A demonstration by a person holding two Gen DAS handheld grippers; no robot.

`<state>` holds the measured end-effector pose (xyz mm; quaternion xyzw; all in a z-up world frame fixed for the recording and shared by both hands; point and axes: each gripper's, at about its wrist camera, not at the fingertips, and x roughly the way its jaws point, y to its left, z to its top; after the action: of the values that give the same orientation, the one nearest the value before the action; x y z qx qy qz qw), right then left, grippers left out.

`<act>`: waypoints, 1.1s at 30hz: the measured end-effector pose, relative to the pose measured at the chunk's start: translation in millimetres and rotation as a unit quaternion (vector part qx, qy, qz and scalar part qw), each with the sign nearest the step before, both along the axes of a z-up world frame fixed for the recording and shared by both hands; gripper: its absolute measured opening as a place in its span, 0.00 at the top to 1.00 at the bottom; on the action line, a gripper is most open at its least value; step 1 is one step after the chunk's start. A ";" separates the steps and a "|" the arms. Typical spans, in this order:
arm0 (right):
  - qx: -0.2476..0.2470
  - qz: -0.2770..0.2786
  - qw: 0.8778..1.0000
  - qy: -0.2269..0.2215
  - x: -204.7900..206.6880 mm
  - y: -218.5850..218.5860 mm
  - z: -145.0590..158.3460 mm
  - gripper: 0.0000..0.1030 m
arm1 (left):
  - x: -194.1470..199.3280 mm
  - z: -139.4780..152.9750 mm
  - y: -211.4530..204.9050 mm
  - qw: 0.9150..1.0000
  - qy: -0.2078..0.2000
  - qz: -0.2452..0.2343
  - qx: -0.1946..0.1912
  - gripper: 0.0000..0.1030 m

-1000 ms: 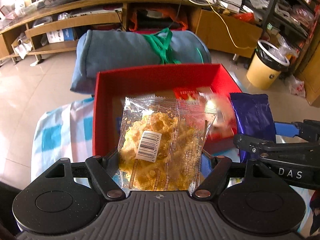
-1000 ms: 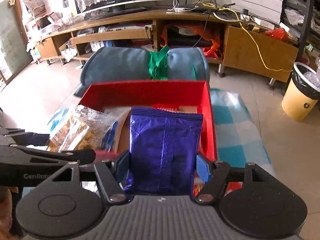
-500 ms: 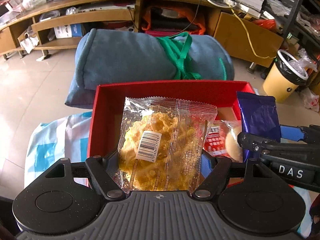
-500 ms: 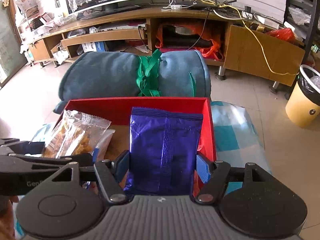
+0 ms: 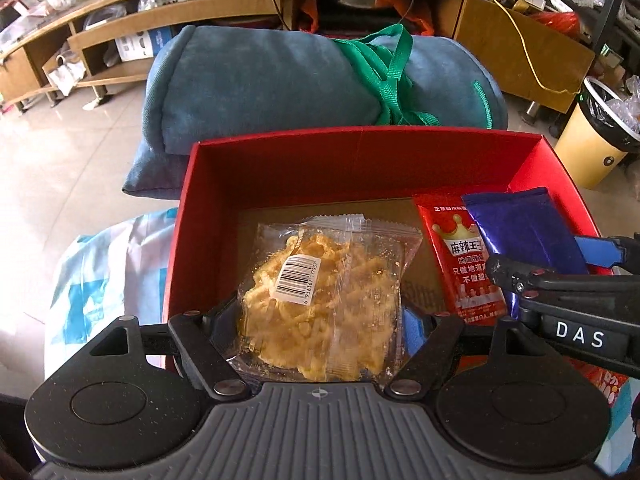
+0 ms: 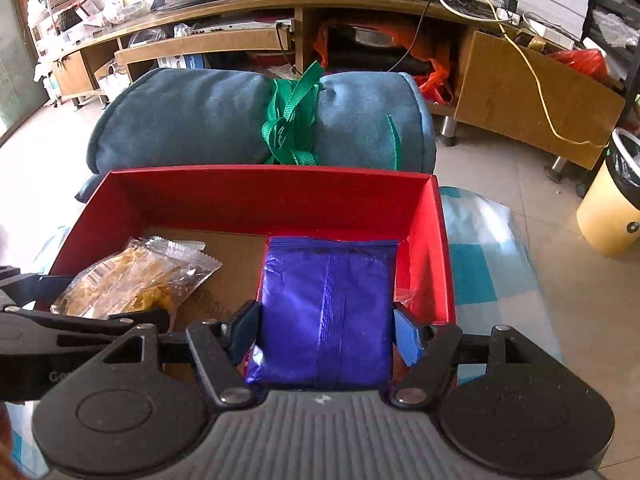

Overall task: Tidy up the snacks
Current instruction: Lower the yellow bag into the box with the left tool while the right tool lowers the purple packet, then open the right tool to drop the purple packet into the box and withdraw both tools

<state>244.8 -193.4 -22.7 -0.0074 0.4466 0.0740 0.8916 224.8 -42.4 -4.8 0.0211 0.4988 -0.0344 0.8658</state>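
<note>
My left gripper (image 5: 320, 320) is shut on a clear packet of yellow crispy snacks (image 5: 320, 296) with a barcode label, held low inside the red box (image 5: 360, 152) on its left side. My right gripper (image 6: 324, 332) is shut on a shiny purple packet (image 6: 328, 304), held inside the same red box (image 6: 280, 188) against its right wall. A red packet with white print (image 5: 460, 252) lies on the box floor, between the two held packets. The right gripper with the purple packet (image 5: 524, 232) shows at the right of the left wrist view.
A rolled blue cushion tied with green strap (image 5: 320, 76) lies just behind the box. The box sits on a blue-and-white checked cloth (image 6: 480, 264). A yellow bin (image 6: 612, 208) stands on the tiled floor at the right, and a wooden TV stand (image 6: 280, 20) runs along the back.
Both grippers have moved forward and down into the red box, each still holding its packet. The red packet on the box floor has come into clear view.
</note>
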 end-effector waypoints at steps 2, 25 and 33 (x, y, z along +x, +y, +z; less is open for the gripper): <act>-0.003 -0.002 1.000 0.000 -1.8 0.6 -0.8 0.37 | -0.7 -0.6 1.1 1.000 0.001 -0.001 0.001 0.19; -0.020 -0.012 1.000 -0.018 -7.2 -6.9 10.2 0.30 | -8.1 17.8 10.7 1.000 -0.011 0.007 -0.014 0.10; -0.001 -0.008 1.000 -0.023 -7.5 -7.7 13.1 0.27 | -13.1 23.9 13.0 1.000 -0.015 0.003 -0.026 0.08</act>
<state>237.3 -201.0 -9.5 -0.0062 0.4257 0.0665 0.9024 211.6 -29.4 19.1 -0.0022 0.4847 -0.0443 0.8735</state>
